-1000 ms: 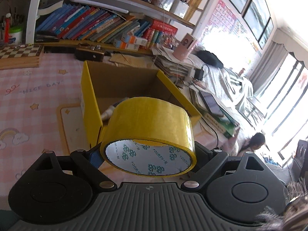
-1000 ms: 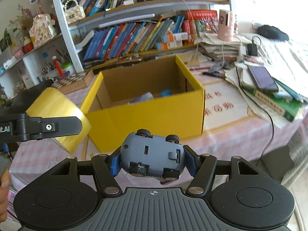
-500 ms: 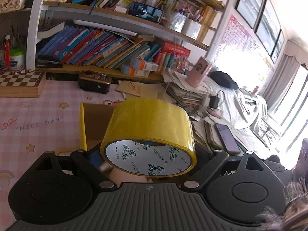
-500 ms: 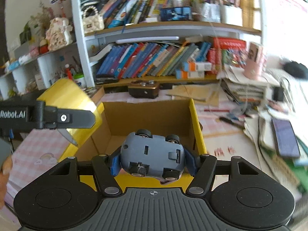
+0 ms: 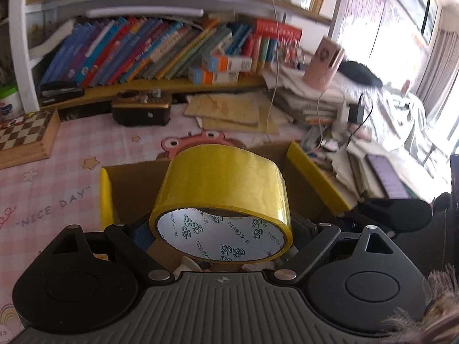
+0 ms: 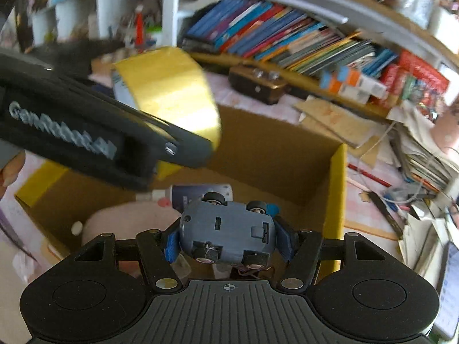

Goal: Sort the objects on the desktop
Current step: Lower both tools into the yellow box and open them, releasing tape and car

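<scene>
Far left, a chessboard (image 5: 24, 136) on the pink surface (image 5: 51, 200). Left gripper (image 5: 221, 229) clamped wide on the yellow tape (image 5: 221, 189), roll hanging over the open box (image 5: 315, 169). Down inside the box, a pink lump (image 6: 126, 223) and a tube (image 6: 198, 193). Right gripper (image 6: 228, 233), fingers (image 6: 172, 243) at half width, squeezing the toy car (image 6: 226, 229) wheels-up, also above the box. Far right, paper stacks (image 5: 309, 100) and a pink cup (image 5: 324, 67).
</scene>
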The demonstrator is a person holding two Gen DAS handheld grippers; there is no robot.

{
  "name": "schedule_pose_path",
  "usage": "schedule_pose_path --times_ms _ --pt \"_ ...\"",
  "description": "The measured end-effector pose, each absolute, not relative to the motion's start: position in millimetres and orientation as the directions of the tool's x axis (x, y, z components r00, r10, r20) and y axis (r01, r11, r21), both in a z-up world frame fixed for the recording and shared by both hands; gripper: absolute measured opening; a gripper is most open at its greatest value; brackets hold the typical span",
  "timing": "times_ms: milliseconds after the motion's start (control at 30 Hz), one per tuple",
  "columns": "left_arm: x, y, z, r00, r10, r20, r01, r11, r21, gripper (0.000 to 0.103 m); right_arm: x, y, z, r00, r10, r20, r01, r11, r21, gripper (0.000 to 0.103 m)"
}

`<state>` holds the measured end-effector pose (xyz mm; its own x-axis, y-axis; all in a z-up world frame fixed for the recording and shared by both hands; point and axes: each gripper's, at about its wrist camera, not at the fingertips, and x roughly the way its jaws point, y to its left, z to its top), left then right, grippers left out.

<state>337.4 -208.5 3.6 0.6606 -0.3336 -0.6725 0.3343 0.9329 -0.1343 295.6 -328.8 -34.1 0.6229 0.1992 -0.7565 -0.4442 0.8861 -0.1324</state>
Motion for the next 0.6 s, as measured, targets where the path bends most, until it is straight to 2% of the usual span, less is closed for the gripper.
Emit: schedule_pose_path --times_ms 300,600 --pt "361.7 -221.0 -21.5 0.581 -0.271 -0.768 0.313 0.945 -0.096 0.09 308.3 -316.3 -47.6 0.528 0.191 -0.828 -0.575 0.797 -0.183 0.064" --pt "354.5 -223.2 -12.8 0.627 -0.269 -0.731 0.319 0.945 -0.074 0.094 311.0 -317.6 -47.1 0.528 0.212 -0.822 -0.573 0.804 -0.161 0.066"
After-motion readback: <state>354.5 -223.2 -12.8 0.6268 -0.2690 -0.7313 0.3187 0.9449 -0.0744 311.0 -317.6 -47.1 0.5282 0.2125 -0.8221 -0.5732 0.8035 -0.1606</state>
